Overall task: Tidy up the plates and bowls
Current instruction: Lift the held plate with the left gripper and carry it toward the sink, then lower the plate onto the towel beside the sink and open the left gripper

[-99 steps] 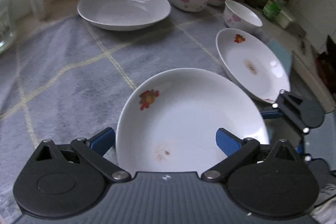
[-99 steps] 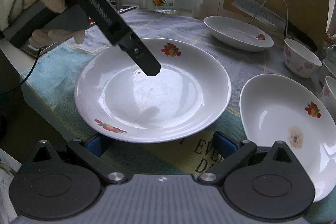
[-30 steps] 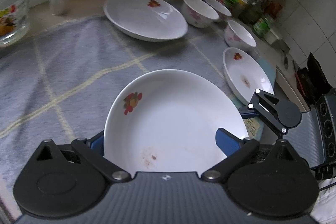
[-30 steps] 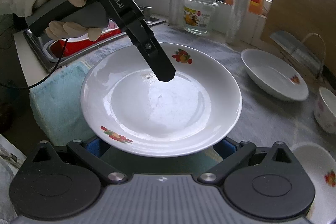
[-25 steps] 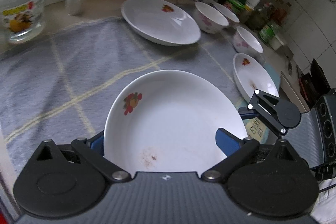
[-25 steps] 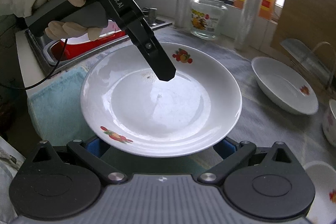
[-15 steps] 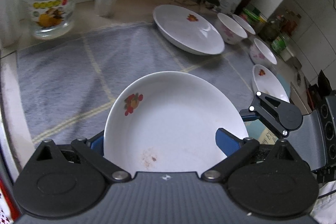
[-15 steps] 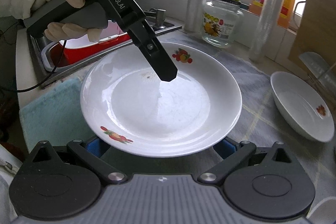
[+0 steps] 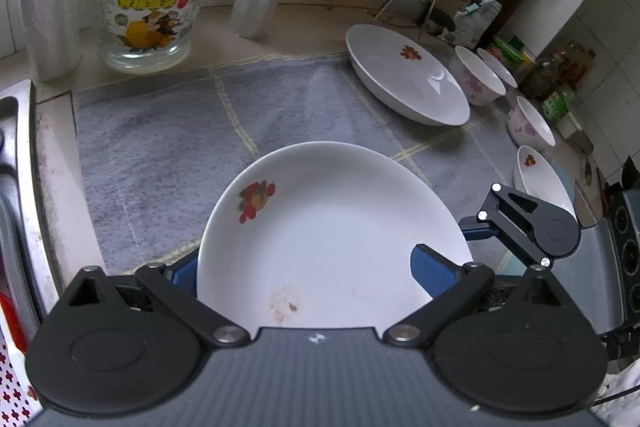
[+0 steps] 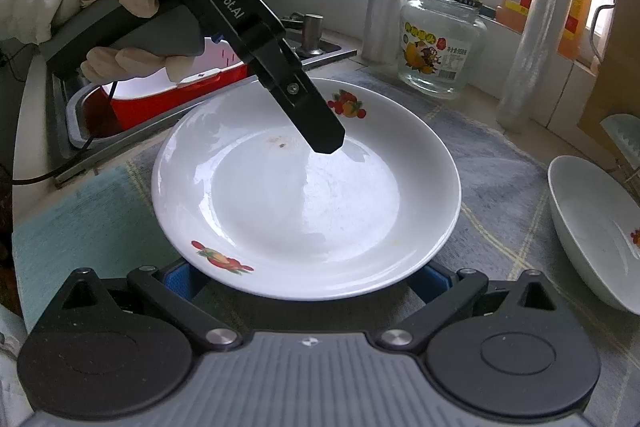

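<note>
Glazed white ceramic: I hold the plate point(image 10: 306, 187) lifted above the grey mat point(image 9: 160, 147), my left gripper point(image 10: 324, 141) clamped on its far rim, my right gripper point(image 10: 306, 277) closing on the near rim. I judge it stiff, slick, breakable; rim holds suit it. It carries only a brownish smear. Second plate point(image 9: 406, 77) and bowls point(image 9: 478, 77) on the table point(image 9: 52, 155) appear empty
</note>
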